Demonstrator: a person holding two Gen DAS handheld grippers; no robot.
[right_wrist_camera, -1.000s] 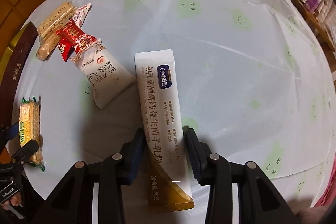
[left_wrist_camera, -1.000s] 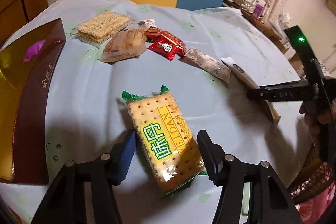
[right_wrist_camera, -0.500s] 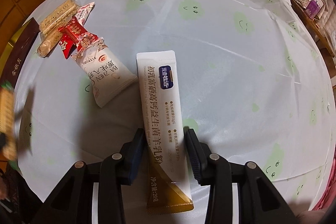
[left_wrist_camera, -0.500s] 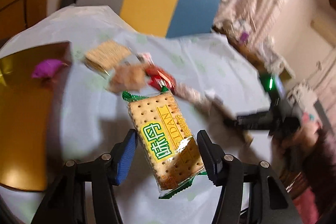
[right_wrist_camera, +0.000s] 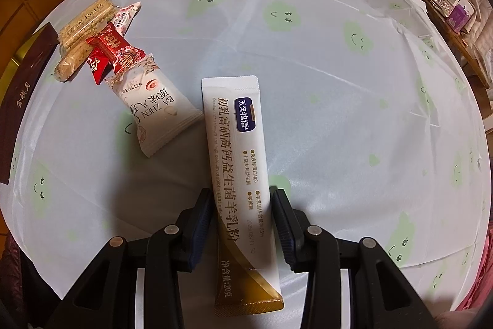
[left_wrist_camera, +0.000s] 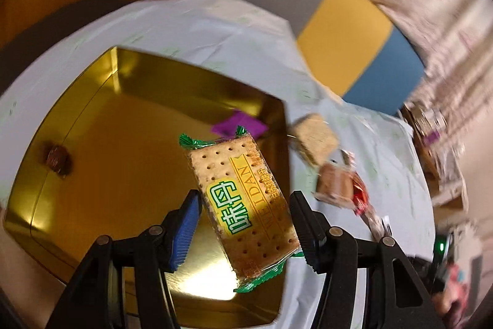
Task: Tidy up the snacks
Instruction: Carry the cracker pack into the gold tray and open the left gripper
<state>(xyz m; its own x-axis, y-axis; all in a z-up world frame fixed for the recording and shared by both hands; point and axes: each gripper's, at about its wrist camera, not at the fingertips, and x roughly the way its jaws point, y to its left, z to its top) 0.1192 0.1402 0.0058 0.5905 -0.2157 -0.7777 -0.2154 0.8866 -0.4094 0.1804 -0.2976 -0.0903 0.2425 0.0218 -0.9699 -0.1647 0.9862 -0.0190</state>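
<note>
My left gripper (left_wrist_camera: 243,227) is shut on a green-edged cracker pack (left_wrist_camera: 243,193) and holds it in the air, tilted, over the open gold box (left_wrist_camera: 107,174). Inside the box lie a purple wrapper (left_wrist_camera: 237,125) and a small brown candy (left_wrist_camera: 57,159). My right gripper (right_wrist_camera: 242,221) points down at the table, shut on the edges of a long white-and-gold sachet (right_wrist_camera: 243,156). The sachet's far end rests toward the table's middle.
Left of the sachet lie a white snack pack (right_wrist_camera: 154,110), red candies (right_wrist_camera: 114,48) and a cracker pack (right_wrist_camera: 86,17), near the box's dark side (right_wrist_camera: 24,100). The round table (right_wrist_camera: 339,82) wears a white cloth with green faces. A grey, yellow and blue chair (left_wrist_camera: 354,30) stands behind.
My left gripper has lifted the cracker pack off the table and carried it left over the gold box, rolling as it went. The right gripper and sachet have stayed put.
</note>
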